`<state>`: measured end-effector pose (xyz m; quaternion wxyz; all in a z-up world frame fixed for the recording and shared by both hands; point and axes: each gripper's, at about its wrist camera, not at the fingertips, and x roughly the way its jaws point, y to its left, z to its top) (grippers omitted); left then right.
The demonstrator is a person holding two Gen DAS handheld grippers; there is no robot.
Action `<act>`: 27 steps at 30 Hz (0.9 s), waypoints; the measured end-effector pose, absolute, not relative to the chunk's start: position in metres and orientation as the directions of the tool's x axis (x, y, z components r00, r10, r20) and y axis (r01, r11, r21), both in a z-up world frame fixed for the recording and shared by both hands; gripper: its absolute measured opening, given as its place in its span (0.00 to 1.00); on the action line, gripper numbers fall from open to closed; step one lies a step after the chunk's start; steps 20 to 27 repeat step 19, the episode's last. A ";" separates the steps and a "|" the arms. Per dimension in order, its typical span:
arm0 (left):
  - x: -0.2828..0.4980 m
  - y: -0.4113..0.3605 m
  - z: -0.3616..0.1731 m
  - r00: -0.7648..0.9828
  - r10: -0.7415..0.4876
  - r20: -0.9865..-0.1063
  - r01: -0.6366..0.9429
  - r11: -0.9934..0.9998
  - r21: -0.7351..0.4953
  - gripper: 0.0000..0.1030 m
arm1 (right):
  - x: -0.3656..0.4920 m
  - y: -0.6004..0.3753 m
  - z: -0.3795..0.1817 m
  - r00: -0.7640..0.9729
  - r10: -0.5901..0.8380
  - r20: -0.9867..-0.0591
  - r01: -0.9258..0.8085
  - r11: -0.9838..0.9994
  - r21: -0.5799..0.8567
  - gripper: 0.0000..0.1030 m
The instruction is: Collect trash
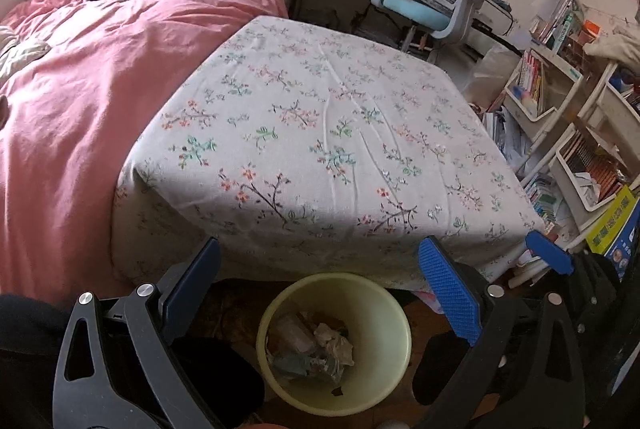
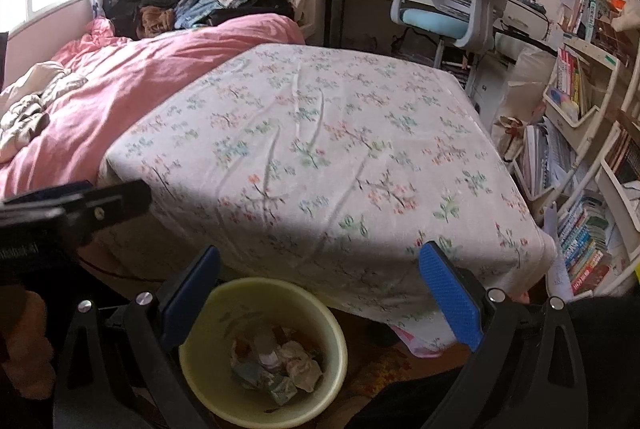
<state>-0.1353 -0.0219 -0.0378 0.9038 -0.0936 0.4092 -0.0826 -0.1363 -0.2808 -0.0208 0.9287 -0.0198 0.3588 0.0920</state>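
While both grippers hang over the floor at the foot of the bed (image 1: 304, 117), no trash shows on the flowered sheet, so the next job looks like a hunt for more. A good way to do it is to sweep both cameras slowly over the bed and the floor, and keep both sets of fingers wide so they are ready to grab.

On the bed, the pink blanket (image 1: 100, 69) lies far ahead and to the left of the fingers. Nothing on it looks like trash from here.

Below the fingers stands the bin (image 1: 402, 325), on the floor just past the bed's edge. In the left view it sits between the two fingers, low down. In the right view the bin (image 2: 340, 349) sits nearer the left finger.

Inside the bin lies the trash (image 1: 316, 349), crumpled paper and wrappers, well below the fingertips and not touched.

The left gripper (image 1: 318, 259) has its fingers spread wide with nothing in them. The right gripper (image 2: 318, 263) is spread wide and bare too.
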 end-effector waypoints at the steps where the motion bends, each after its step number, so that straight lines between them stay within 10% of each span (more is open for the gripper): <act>1: -0.134 -0.020 -0.036 0.655 -0.220 -0.723 0.068 0.970 -0.233 0.93 | -0.134 -0.281 -0.017 0.730 0.165 -0.663 -0.189 0.981 0.036 0.92; 27: -0.042 0.018 -0.012 0.624 -0.095 -0.775 -0.077 0.980 -0.181 0.93 | 0.001 -0.293 -0.008 0.694 0.126 -0.708 -0.178 0.984 0.001 0.93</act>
